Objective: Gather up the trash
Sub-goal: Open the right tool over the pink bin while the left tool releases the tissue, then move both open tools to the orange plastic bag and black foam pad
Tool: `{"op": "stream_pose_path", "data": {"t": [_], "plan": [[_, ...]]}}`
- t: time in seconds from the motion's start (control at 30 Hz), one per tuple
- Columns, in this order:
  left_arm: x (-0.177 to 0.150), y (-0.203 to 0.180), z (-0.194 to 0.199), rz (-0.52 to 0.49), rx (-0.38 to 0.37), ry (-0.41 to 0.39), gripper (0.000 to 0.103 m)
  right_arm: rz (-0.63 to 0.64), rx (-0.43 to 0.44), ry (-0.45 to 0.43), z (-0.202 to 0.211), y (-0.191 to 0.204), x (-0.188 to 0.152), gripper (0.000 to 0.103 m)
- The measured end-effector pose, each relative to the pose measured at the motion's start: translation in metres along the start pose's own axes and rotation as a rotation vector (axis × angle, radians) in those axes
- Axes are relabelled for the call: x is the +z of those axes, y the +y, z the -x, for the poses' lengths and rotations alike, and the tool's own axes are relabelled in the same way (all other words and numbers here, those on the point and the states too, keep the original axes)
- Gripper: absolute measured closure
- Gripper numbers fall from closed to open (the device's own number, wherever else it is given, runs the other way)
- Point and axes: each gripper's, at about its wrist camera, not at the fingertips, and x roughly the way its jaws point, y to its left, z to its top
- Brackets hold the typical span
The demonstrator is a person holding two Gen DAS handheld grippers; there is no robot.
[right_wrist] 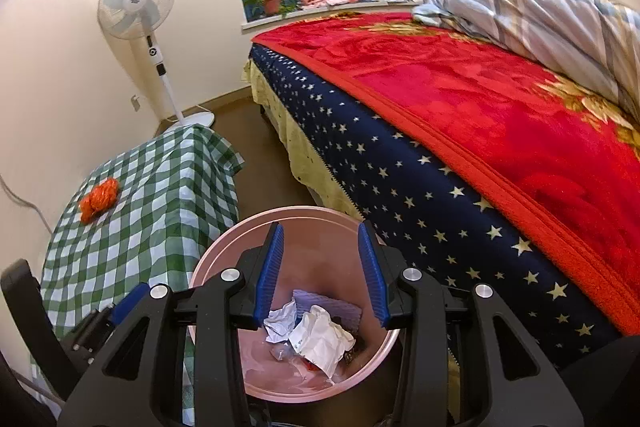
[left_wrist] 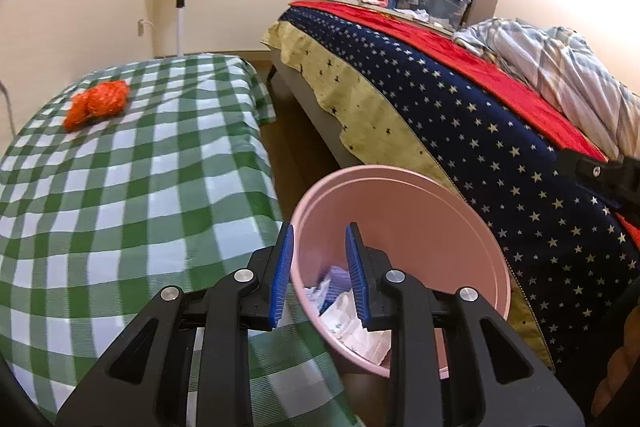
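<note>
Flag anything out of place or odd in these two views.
One piece is left out: an orange crumpled wad lies on the green checked tablecloth, far from the pink bin. The crumpled paper is inside the bin. Nothing looks spilled. Both grippers, left and right, are open and empty.

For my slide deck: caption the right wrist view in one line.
Right gripper, jaws open and empty, above the pink bin of crumpled paper; orange wad remains on checked table.

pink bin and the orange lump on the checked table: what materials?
Pink bin: likely moulded plastic, smooth and slightly glossy, with a thin even rim. Orange lump: probably crumpled thin plastic film or netting, shiny and crinkled; too small to be sure.
</note>
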Motion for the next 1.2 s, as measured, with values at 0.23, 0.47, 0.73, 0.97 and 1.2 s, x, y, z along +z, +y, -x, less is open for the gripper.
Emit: {"op": "stream_pose_path", "data": {"t": [0.23,0.47,0.73,0.97,1.2], "plan": [[0.004,0.021,0.014,0.039,0.032,-0.03,0.076,0.05,0.026,-0.014,0.002,0.014,-0.006,0.063],[0.008,0.045,0.027,0.078,0.071,-0.061,0.076,0.083,0.065,-0.032,0.005,0.025,-0.009,0.063],[0.01,0.079,0.04,0.143,0.157,-0.112,0.076,0.119,0.152,-0.06,0.006,0.049,-0.012,0.063],[0.012,0.12,0.049,0.22,0.265,-0.162,0.076,0.133,0.229,-0.062,0.0,0.073,-0.013,0.063],[0.017,0.161,0.059,0.292,0.395,-0.212,0.076,0.175,0.326,-0.064,-0.005,0.114,-0.001,0.063]]}}
